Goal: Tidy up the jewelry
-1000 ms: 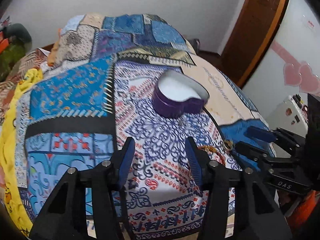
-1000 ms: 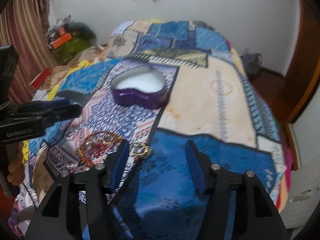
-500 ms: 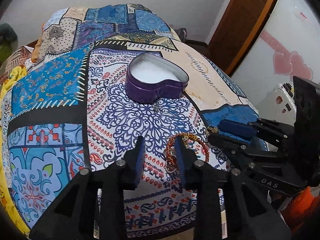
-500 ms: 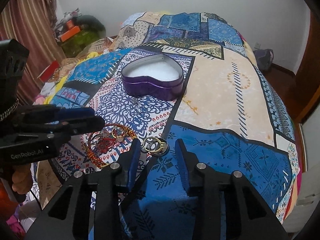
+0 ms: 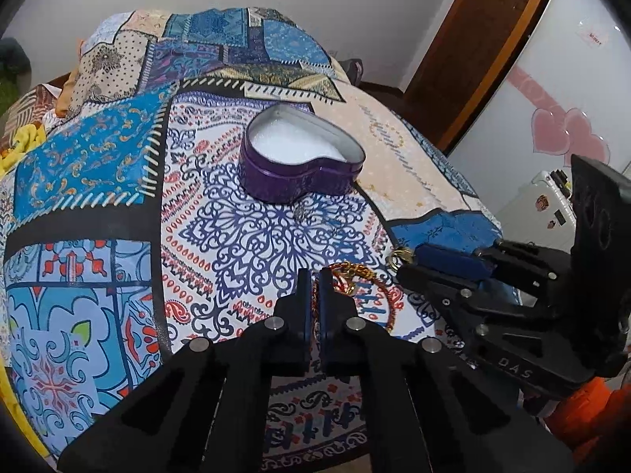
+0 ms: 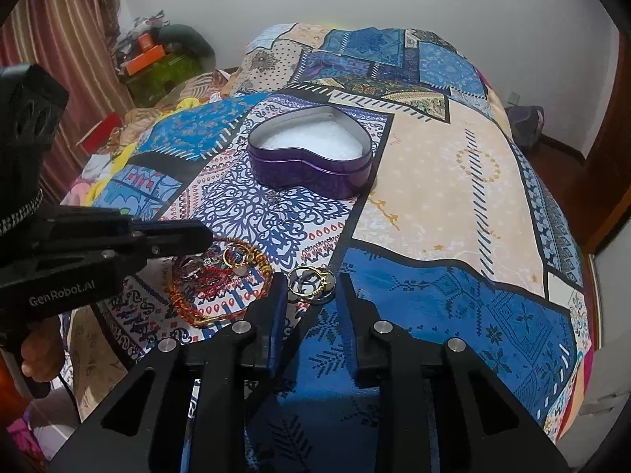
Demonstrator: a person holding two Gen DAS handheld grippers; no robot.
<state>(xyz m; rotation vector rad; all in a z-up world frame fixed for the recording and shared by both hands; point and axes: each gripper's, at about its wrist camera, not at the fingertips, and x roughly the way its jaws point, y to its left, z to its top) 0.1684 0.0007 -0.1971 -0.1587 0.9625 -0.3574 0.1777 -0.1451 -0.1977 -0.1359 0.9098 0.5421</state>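
Observation:
A purple heart-shaped tin [image 5: 299,175] [image 6: 311,177] with white lining stands open on the patterned bedspread. Nearer to me lies a red-and-gold bracelet [image 5: 388,303] [image 6: 221,307] with some rings [image 6: 234,256] inside its loop. My left gripper [image 5: 314,276] [image 6: 199,236] is shut on the bracelet's edge, and a strand shows between its pads. A cluster of gold rings [image 5: 400,254] [image 6: 325,278] lies just right of the bracelet. My right gripper [image 6: 312,279] [image 5: 408,266] is closing on that cluster, its pads touching both sides.
A small silver pendant [image 5: 300,211] [image 6: 272,197] lies just in front of the tin. The bed's near edge [image 5: 315,461] drops away below the grippers. A wooden door [image 5: 465,39] is at the right, clutter [image 6: 154,59] beside the bed at the left. A hand [image 6: 35,358] holds the left gripper.
Both grippers have tipped down toward the jewelry and shut from wide open. The left has closed on the bracelet strand, and the right has narrowed onto the gold rings.

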